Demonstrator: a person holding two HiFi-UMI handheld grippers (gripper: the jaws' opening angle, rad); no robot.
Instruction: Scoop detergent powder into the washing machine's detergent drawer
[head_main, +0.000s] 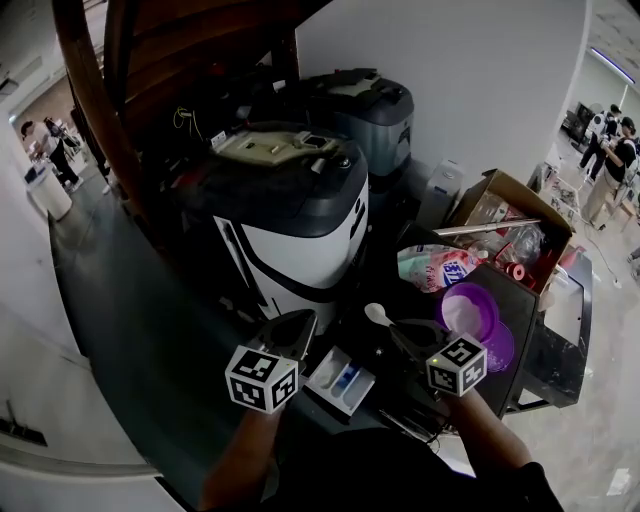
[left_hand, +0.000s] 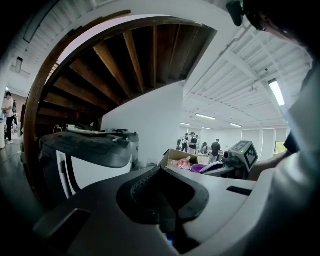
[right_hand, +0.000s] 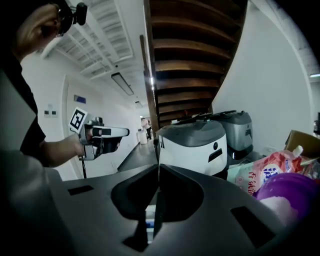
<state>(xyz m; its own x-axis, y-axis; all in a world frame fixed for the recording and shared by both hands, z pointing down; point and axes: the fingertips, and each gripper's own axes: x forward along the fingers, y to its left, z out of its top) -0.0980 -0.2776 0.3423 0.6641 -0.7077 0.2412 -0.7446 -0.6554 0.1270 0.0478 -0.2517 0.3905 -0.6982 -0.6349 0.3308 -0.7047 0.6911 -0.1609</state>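
The white and dark washing machine (head_main: 290, 220) stands ahead. Its white detergent drawer (head_main: 340, 378), with blue inserts, is pulled out below and between my two grippers. My right gripper (head_main: 400, 330) is shut on the handle of a white spoon (head_main: 377, 314), whose bowl pokes out above the drawer's right side. From the right gripper view the jaws (right_hand: 159, 172) meet with only a thin sliver between them. To the right sits a purple tub (head_main: 470, 310) holding white powder. My left gripper (head_main: 303, 318) hovers over the drawer's left side, shut and empty.
A pink and blue detergent bag (head_main: 440, 265) lies behind the tub. An open cardboard box (head_main: 510, 215) of clutter is at the right. A second grey machine (head_main: 375, 115) stands farther back under wooden stairs. People stand in the distance on both sides.
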